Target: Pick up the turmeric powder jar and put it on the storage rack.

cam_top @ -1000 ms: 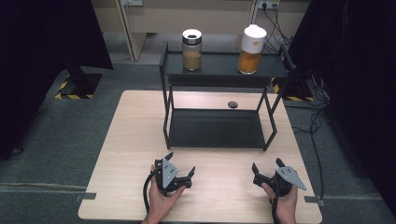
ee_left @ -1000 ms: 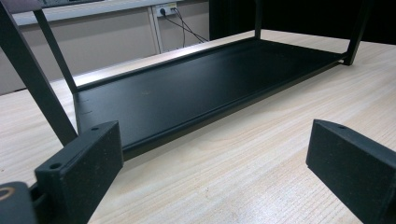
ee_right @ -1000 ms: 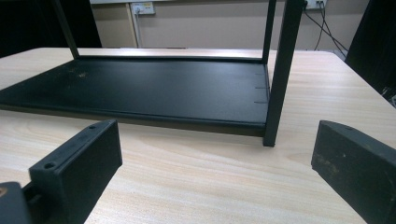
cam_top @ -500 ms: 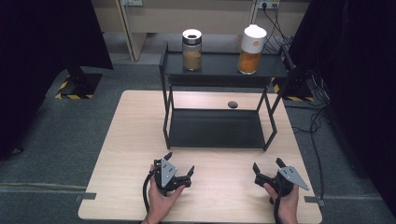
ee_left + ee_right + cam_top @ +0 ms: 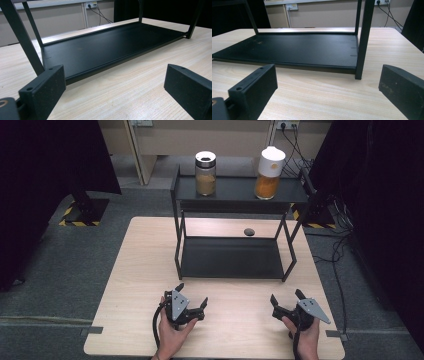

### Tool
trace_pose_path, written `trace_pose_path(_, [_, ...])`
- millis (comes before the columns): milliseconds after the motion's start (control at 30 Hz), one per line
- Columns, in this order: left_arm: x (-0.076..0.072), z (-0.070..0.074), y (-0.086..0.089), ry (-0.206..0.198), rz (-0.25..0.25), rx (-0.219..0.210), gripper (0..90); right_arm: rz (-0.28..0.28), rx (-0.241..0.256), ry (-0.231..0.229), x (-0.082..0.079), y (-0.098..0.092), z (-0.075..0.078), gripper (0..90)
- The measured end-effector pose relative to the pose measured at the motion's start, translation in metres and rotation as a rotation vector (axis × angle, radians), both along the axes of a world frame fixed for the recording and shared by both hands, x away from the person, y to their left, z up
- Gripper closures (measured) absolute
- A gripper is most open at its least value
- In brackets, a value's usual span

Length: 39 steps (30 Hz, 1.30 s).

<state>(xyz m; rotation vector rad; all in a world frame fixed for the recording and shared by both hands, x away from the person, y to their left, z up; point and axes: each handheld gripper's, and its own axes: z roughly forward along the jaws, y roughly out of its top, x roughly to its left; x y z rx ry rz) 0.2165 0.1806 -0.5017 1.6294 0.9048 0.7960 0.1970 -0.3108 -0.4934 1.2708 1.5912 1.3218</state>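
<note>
Left gripper (image 5: 191, 296), hand-held, near edge of the wooden table (image 5: 140, 270): jaws spread wide, nothing between them, resting low over the tabletop. Right gripper (image 5: 286, 298), hand-held, same near edge, well apart from the left one: jaws likewise spread and empty. Both point toward the rack.

Black metal rack (image 5: 230, 257), two-tiered, standing on the table beyond the grippers: the lower shelf lies flat on the tabletop and is bare; in the left gripper view its front lip (image 5: 112, 66) runs just ahead of the jaws, and in the right gripper view a corner post (image 5: 362, 42) stands upright between them.

Small dark round object (image 5: 248, 231) on the table behind the rack; kind cannot be told.

Upper shelf, far: glass jar (image 5: 205, 173) with dark lid at left, brown contents; white-capped jar (image 5: 269, 173) at right, orange contents. Both upright, well apart.
</note>
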Motion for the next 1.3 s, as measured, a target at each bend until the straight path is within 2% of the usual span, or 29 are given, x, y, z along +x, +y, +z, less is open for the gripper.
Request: trace_pose_path(1300, [-0.0005,0.0000,-0.0008,-0.003,0.000,0.006,3.1,0.005,-0.008,0.000,0.0002,0.0004,0.0003,1.9])
